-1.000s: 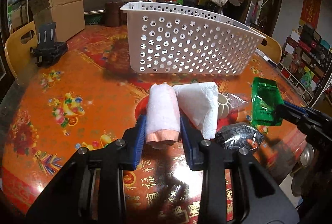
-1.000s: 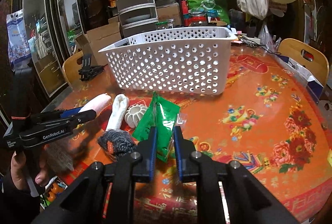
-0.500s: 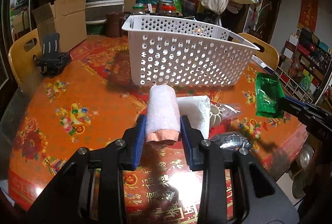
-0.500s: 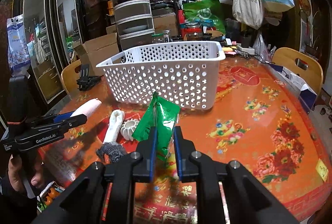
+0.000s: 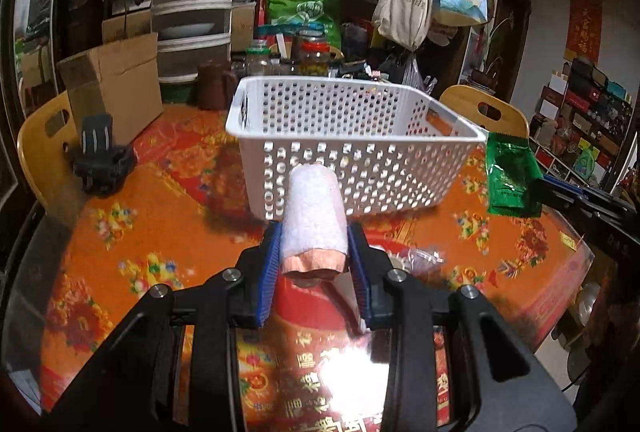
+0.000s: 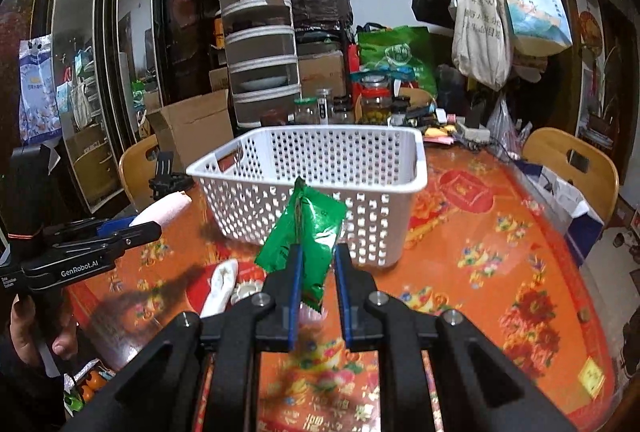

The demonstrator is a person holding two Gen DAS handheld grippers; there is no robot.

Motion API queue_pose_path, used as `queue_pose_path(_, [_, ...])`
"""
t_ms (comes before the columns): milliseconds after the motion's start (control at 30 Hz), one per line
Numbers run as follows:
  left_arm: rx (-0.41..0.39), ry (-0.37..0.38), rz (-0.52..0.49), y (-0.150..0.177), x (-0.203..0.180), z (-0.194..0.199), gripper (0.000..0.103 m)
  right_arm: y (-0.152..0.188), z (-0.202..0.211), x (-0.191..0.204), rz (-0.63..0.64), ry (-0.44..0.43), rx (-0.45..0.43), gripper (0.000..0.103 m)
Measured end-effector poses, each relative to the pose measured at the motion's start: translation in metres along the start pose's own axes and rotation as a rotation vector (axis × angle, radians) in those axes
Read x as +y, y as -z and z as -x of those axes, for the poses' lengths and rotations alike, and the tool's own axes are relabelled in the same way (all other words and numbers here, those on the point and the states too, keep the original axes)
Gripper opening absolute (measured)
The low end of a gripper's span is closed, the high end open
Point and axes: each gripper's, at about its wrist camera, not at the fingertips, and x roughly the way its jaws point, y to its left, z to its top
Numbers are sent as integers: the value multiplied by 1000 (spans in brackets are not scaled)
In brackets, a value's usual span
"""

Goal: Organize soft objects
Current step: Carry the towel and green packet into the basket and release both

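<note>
Left wrist view shows our pink rolled towel (image 5: 314, 216) clamped between the blue pads of the left gripper (image 5: 314, 264), held clear of the table (image 5: 132, 232) and pointing at the near wall of the white perforated basket (image 5: 352, 168), which stands toward the far middle of the table. In the right wrist view the right gripper (image 6: 316, 276) pinches a green foil packet (image 6: 306, 232) near its lower end, so the packet stands up and leans left, its top about level with the basket's rim. The basket looks empty as far as we can see into it. We judge the step in hand to be carrying both soft things over that rim. To do it well we should have each item higher than the near rim before moving forward, since the towel's far end now sits lower than the rim and would butt the wall. We should bring one gripper in ahead of the other, or keep them to opposite ends of the basket, so they do not cross. Let go only once each thing is inside and low, because the light basket may slide if nudged. A white roll (image 6: 219, 286) and a small white ribbed piece (image 6: 250, 288) lie on the table near its front edge, left for a later trip.
</note>
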Motion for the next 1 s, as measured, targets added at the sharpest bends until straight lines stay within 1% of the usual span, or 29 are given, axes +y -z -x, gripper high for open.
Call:
queue_pose_path(233, [-25, 22, -19, -33, -6, 1, 30, -25, 1, -1, 19, -6, -19, 14])
queue_pose_path(433, [-27, 32, -43, -70, -12, -12, 30, -52, -9, -4, 31, -5, -18, 14])
queue_pose_path(600, [-19, 33, -50, -100, -15, -29, 30, -74, -21, -8, 32, 3, -10, 14])
queue_pose_path(767, [1, 18, -52, -127, -15, -52, 30, -93, -45, -16, 21, 4, 24, 14])
queue_pose_path(867, [11, -1, -58, -142, -16, -69, 30, -101, -64, -21, 15, 4, 58, 14])
queue_pose_path(1000, [56, -10, -54, -159, -14, -98, 30, -110, -90, -26, 10, 5, 106, 14])
